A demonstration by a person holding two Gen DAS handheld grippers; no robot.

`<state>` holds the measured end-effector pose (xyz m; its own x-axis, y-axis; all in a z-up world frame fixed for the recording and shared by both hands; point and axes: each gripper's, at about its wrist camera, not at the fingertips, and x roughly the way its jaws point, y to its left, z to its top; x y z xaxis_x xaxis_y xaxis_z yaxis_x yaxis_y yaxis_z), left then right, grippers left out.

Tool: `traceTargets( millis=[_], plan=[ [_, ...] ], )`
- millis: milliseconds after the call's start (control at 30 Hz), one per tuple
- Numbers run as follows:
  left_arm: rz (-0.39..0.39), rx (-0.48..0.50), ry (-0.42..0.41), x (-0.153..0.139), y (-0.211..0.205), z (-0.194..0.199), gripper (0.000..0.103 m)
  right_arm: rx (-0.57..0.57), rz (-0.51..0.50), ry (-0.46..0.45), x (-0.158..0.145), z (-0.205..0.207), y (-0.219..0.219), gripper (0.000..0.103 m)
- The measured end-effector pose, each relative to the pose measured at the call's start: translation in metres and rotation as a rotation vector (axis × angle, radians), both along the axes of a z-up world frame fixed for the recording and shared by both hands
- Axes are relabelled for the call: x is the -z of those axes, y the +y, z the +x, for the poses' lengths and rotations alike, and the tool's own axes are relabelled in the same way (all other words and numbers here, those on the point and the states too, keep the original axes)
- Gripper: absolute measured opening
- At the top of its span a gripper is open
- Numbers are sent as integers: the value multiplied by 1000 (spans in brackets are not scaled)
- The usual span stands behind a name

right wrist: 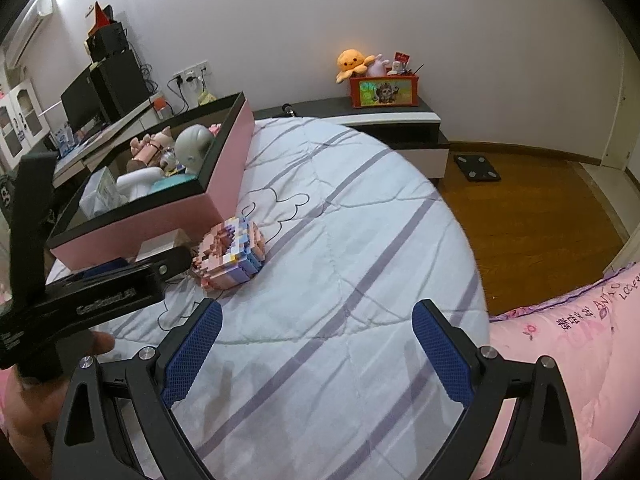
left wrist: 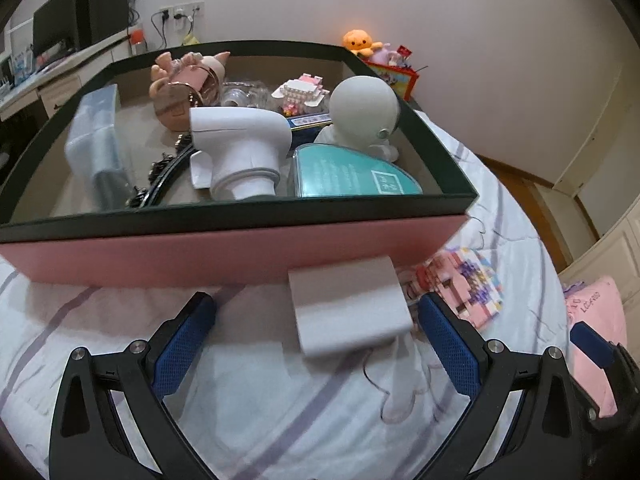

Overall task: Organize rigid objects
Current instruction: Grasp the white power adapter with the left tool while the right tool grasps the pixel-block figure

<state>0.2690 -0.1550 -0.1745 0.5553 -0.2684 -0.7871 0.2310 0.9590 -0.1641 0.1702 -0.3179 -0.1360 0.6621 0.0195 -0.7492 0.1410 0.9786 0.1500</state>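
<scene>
Low in the left wrist view the left tool (left wrist: 316,316) hangs spread wide over the bed (left wrist: 248,400), its blue pads on either side of a small white block (left wrist: 350,312) that lies on the quilt just in front of the pink box (left wrist: 224,254) — no pad touches it yet. The box already holds a white dryer (left wrist: 240,148), a grey figure (left wrist: 364,108), a teal case (left wrist: 352,172) and more. At centre right a pink brick model (left wrist: 464,284) sits beside the block. In the right wrist view the right tool (right wrist: 316,340) is also spread, empty, over bare quilt at lower centre. The step in hand looks like gripping the block: centre it between the pads, come down low, squeeze its flat sides squarely, then lift clear of the box's dark rim — the quilt is soft, so pressing down could tilt it.
</scene>
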Motion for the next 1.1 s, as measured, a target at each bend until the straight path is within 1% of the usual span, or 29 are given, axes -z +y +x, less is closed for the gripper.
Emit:
traceTargets(
  millis=[100,167,200,233,267,300,333,400,467,533,767,800,833,867,900,1100],
  plan=[
    [-17,-2,-7,0,3,0,99,-16,-2,10,4,7,3,97],
    [-24,8,-14,1,8,-2,94,-26,-3,13,5,11,6,97],
    [-28,14,-18,0,11,-4,89,-32,-3,14,6,14,9,97],
    [-29,21,-21,0,14,-6,80,-37,-3,15,6,16,11,97],
    [-33,30,-23,-1,19,-7,76,-44,-5,17,7,18,13,97],
    [-47,52,-23,-2,21,-9,64,-50,-6,18,7,19,16,97],
    [-44,63,-24,-3,23,-12,59,-60,-8,20,8,22,20,97],
    [-34,61,-32,-4,29,-16,59,-76,-13,19,9,25,26,97],
    [-45,58,-29,-4,35,-18,58,-90,-20,20,10,30,33,97],
    [-40,50,-33,-5,42,-22,58,-100,-32,21,11,36,37,97],
    [-34,17,-34,-7,71,-33,58,-149,-75,50,21,68,50,97],
    [-33,12,-35,-7,75,-35,58,-158,-84,55,22,70,52,92],
    [-33,7,-36,-8,79,-37,58,-165,-92,52,22,70,54,85],
    [-33,3,-37,-9,81,-38,58,-174,-103,48,20,69,56,72],
    [-35,-2,-38,-10,85,-39,58,-178,-111,47,19,68,57,68],
    [-40,-13,-46,-14,102,-48,57,-192,-73,33,9,49,60,68]
  ],
)
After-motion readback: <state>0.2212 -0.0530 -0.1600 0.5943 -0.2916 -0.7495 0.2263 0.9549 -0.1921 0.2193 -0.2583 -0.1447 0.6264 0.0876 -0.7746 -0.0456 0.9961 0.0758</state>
